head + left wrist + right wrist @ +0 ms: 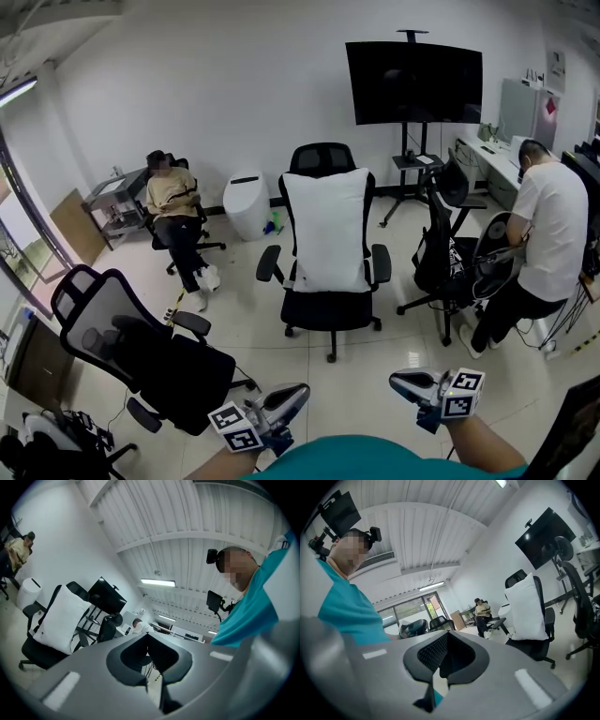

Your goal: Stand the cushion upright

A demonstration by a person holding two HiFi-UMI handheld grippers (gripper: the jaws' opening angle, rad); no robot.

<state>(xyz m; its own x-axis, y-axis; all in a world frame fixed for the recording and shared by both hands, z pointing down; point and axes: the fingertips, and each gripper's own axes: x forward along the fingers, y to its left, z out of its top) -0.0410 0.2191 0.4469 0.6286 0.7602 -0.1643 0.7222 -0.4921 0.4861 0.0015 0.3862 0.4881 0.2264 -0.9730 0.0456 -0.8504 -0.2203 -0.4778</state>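
Both grey handheld grippers, left [289,399] and right [406,382], are clenched and empty at the bottom edge. They are well apart from the white rectangular fabric cushion [328,230], which stands upright at centre against the black office chair's [328,313] backrest, so the job looks finished.

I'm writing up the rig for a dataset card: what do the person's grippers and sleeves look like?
The left gripper and right gripper match: smooth silver-grey jaws with black textured pads, blue fittings underneath. Each carries a white cube printed with black square markers. No cables show. The person wears a teal top; the forearms are uncovered.
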